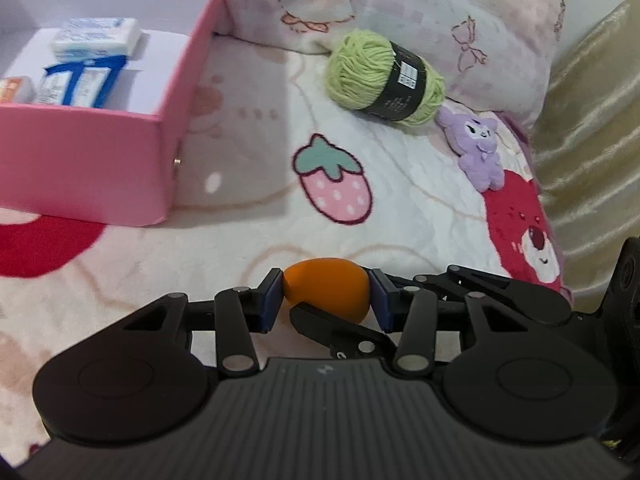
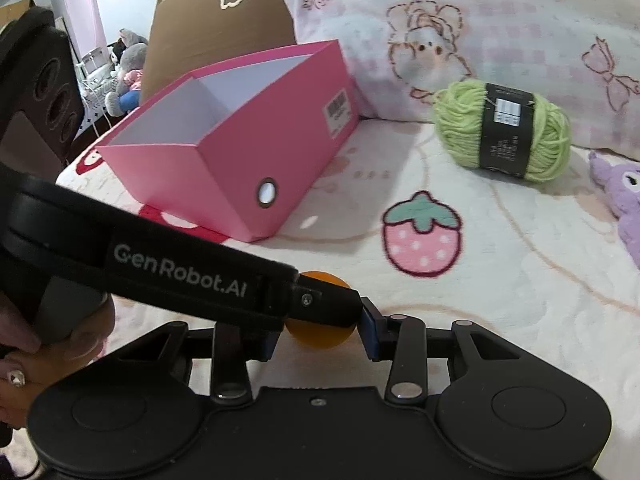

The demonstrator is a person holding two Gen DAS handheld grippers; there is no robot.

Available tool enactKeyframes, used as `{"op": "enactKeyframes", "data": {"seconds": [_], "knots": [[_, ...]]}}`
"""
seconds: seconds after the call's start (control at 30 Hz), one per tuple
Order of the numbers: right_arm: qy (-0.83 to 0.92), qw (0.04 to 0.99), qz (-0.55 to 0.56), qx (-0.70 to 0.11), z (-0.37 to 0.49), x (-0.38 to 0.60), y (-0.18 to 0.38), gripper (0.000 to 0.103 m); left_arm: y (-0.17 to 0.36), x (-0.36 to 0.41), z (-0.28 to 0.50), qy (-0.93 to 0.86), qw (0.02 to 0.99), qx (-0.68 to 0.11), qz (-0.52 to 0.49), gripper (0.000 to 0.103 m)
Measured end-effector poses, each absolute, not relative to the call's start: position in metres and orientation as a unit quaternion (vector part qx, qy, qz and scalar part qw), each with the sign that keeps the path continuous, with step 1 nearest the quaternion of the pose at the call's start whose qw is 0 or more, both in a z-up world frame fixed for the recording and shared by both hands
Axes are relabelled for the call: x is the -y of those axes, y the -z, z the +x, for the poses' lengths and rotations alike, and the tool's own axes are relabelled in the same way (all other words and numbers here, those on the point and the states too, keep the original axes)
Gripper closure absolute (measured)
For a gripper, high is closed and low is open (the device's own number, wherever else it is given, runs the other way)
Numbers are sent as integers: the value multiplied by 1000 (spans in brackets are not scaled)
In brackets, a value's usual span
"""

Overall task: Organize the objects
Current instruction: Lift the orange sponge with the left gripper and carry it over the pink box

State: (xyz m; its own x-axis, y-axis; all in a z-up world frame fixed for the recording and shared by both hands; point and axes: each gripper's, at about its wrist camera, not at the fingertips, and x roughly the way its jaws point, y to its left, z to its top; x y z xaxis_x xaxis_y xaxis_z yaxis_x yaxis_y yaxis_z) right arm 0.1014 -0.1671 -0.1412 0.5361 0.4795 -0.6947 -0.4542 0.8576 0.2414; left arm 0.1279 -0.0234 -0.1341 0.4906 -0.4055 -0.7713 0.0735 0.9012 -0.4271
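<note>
Orange egg-shaped sponge [image 1: 326,286] is seen low in the middle of both wrist views, pinched from two sides at once: the left gripper [image 1: 325,300] is closed on it with its blue pads [image 1: 270,300] pressed against either end, and the right gripper [image 2: 322,332] is closed on the same sponge [image 2: 320,336], whose left half is hidden there by the black body of the other tool crossing the frame. Such a double grip is judged to be a way of steadying a soft, rounded thing that could slip from a single pair of pads. Whether the sponge rests on the printed blanket [image 1: 400,200] or is lifted just clear of it cannot be told. A pink box [image 1: 100,160] is placed at the upper left of the left view, open at the top, with a few small packets [image 1: 84,60] already laid inside, so it is taken to be where things are being gathered. A ball of green yarn [image 1: 384,74] and a small purple plush toy [image 1: 478,148] lie loose at the upper right, well apart from the box, beside a pillow [image 1: 440,8]; they appear not yet sorted. A hand [image 2: 36,344] is visible at the lower left of the right view, wrapped around a tool handle.
</note>
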Motion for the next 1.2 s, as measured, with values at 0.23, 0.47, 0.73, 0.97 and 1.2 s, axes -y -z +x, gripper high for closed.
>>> {"op": "enactKeyframes", "data": {"seconds": [0.23,0.47,0.73,0.97,1.2], "knots": [[-283,871,21,-400,87,160,130,58,119,11,116,144,838,-499,-167,60],[-301,870,51,-388,74,157,112,58,90,7,95,158,853,-481,-123,60],[-284,865,100,-403,57,141,108,58,80,-5,80,136,844,-505,-115,60],[-280,866,86,-406,48,123,88,57,66,-25,69,148,843,-502,-128,59],[-295,861,75,-407,42,103,61,55,38,-49,60,160,843,-495,-134,59]]}}
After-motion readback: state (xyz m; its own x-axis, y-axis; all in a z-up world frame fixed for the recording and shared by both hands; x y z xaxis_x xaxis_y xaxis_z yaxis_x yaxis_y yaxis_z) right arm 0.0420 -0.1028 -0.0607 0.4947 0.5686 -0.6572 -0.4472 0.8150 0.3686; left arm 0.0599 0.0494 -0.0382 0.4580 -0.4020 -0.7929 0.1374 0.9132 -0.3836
